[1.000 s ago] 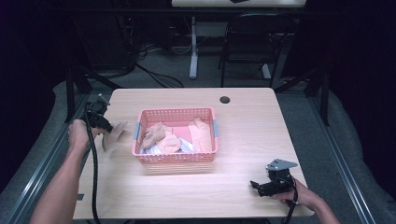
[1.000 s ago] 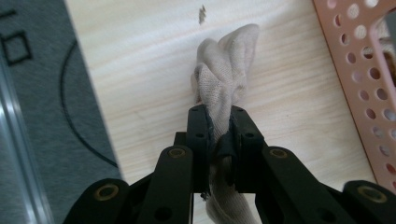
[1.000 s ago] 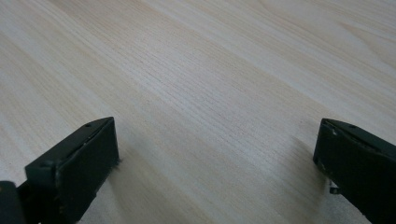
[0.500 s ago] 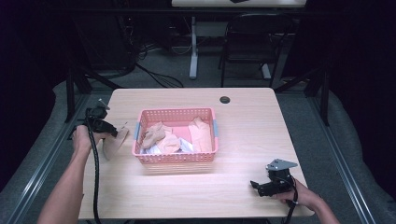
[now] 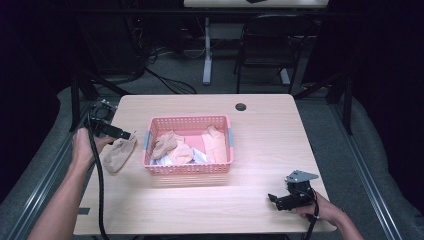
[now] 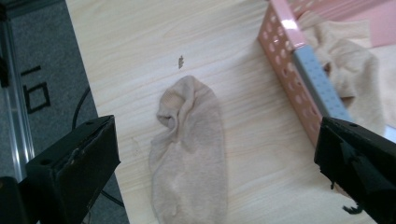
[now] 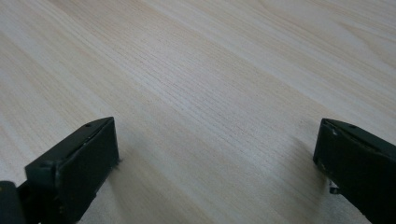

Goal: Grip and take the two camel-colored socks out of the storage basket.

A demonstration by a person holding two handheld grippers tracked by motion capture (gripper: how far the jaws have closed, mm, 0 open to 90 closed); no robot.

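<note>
Left gripper [image 5: 131,135] sits over the table's [image 5: 260,125] left edge, held in the person's left hand [image 5: 82,147]. Its jaws stand wide apart in the left gripper view, with nothing between them. A beige sock [image 6: 191,149] lies flat on the wood below and between those jaws, one end bunched into a fold, the rest spread out. In the high view the same sock [image 5: 119,154] rests just left of the pink basket [image 5: 187,170], apart from the basket wall, with the jaw tips at its upper end.

The basket sits near the table's centre and holds several pieces of peach and beige cloth [image 5: 172,145], with something white [image 5: 200,157] among them. A grey-blue handle [image 6: 322,88] runs along the basket's near rim in the left gripper view.

Right gripper [image 5: 272,198] rests low at the table's front right corner, held in the right hand [image 5: 325,210]. Its jaws are spread wide over bare wood [image 7: 210,93], gripping nothing.

A small dark grommet [image 5: 241,106] sits near the table's far edge.
</note>
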